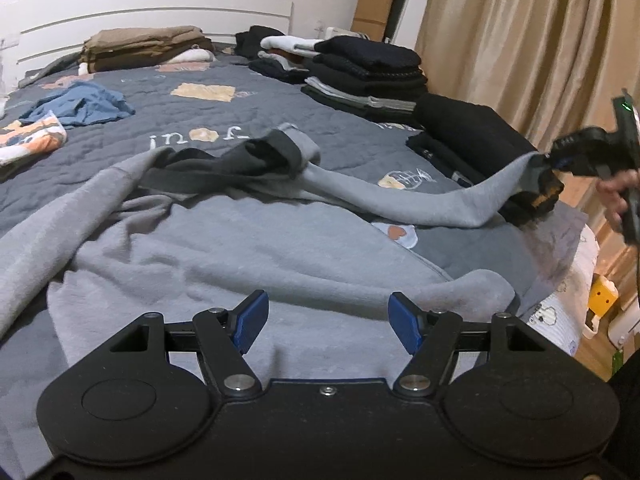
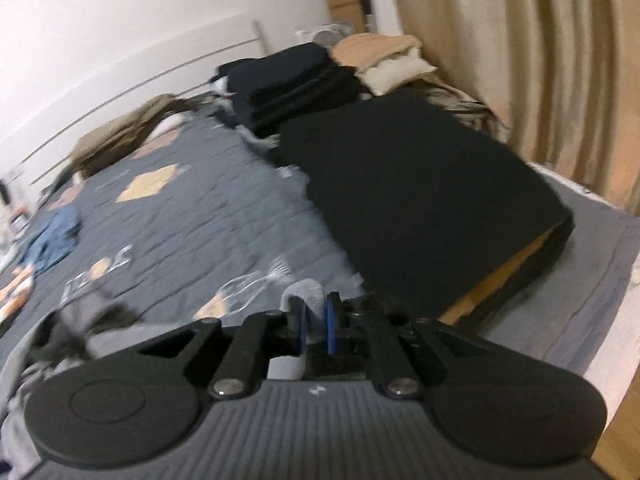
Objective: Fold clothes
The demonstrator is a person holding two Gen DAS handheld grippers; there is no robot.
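Left tool (image 1: 328,322): blue pads spread wide apart, nothing between them, poised low over the hem area of the grey sweatshirt (image 1: 224,248), which lies spread on the bed (image 1: 256,116) w/ its body nearest the camera. Right tool (image 2: 314,328): pads closed to a narrow gap, pinching the cuff (image 2: 303,293) of the sweatshirt's right sleeve (image 1: 424,196); in the left wrist view the same tool (image 1: 554,158) appears at far right, held by a hand (image 1: 618,194), w/ the sleeve lifted off the bed and stretched toward it in a shallow curve. Other sleeve (image 1: 36,220) runs down the left side of the frame, lying flat. Dark-lined hood (image 1: 256,160) is bunched at the neck, beyond the garment body. Bed cover: dark grey quilt w/ pale patches and lettering. Just right of the raised sleeve, a folded black garment (image 2: 420,200) lies at the bed edge; behind it, a stack of folded dark clothes (image 1: 368,76). Near the white headboard (image 1: 160,20): folded brown pile (image 1: 148,46). Left side of bed: crumpled blue garment (image 1: 80,104) and, nearer, an orange-and-white item (image 1: 30,140). Beige curtain (image 1: 540,32) hangs past the right edge of the bed. Right wrist view is motion-blurred; fine detail there cannot be told.
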